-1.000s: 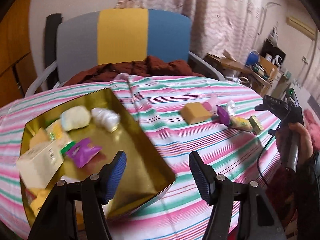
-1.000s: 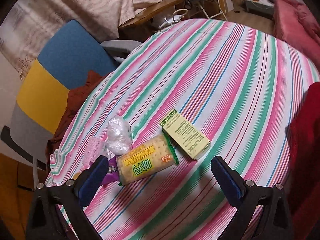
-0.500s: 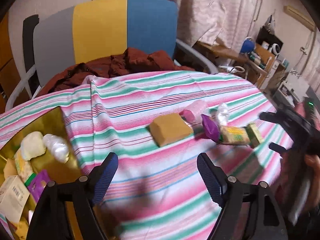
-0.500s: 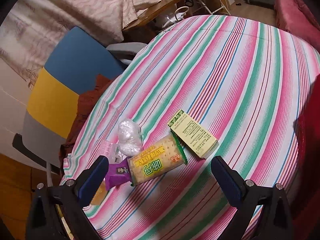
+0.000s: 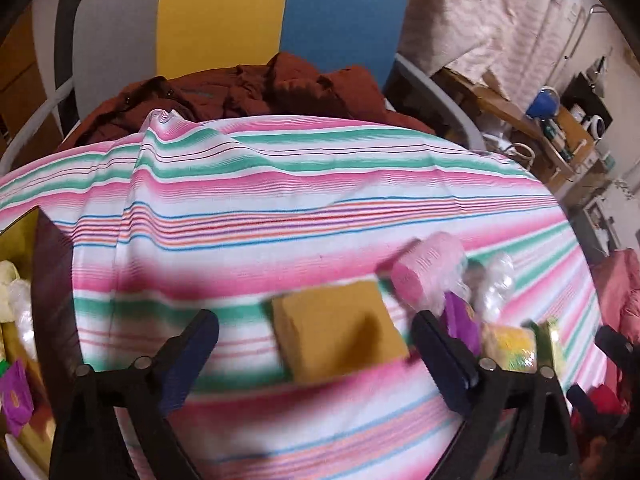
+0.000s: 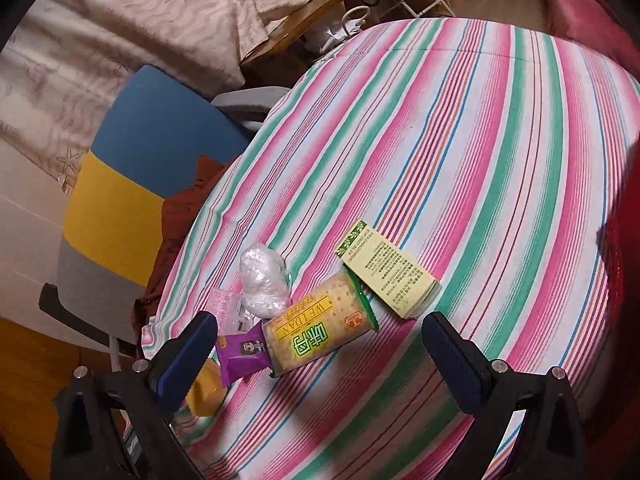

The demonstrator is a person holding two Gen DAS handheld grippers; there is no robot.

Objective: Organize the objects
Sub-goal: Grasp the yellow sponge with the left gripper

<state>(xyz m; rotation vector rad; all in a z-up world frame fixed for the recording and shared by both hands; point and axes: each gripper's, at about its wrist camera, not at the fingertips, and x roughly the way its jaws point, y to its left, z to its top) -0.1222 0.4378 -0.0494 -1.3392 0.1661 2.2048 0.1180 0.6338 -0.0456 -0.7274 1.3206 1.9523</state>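
Striped tablecloth (image 5: 280,216) over a round table, rucked into a fold at the far edge, beside a chair (image 5: 224,12) in grey, yellow and blue with a rust-brown garment (image 5: 260,88) heaped on the seat. Curtains and cluttered shelves behind.

Gold tray (image 5: 20,232) at far left, already holding wrapped items. Loose cluster right of centre: mustard block (image 5: 336,336), biscuit pack (image 6: 316,332), pale green box (image 6: 388,272), pink packet (image 5: 428,276), white wrapped lump (image 6: 264,280), purple sachet (image 6: 242,354).

Left gripper (image 5: 316,360) spread wide, empty, framing the mustard block. Right gripper (image 6: 320,354) likewise wide and empty above the biscuit pack.

Likely risks: crowded items touching, so closing could nudge or pinch a neighbour; slack cloth could drag; both tools converging could collide.
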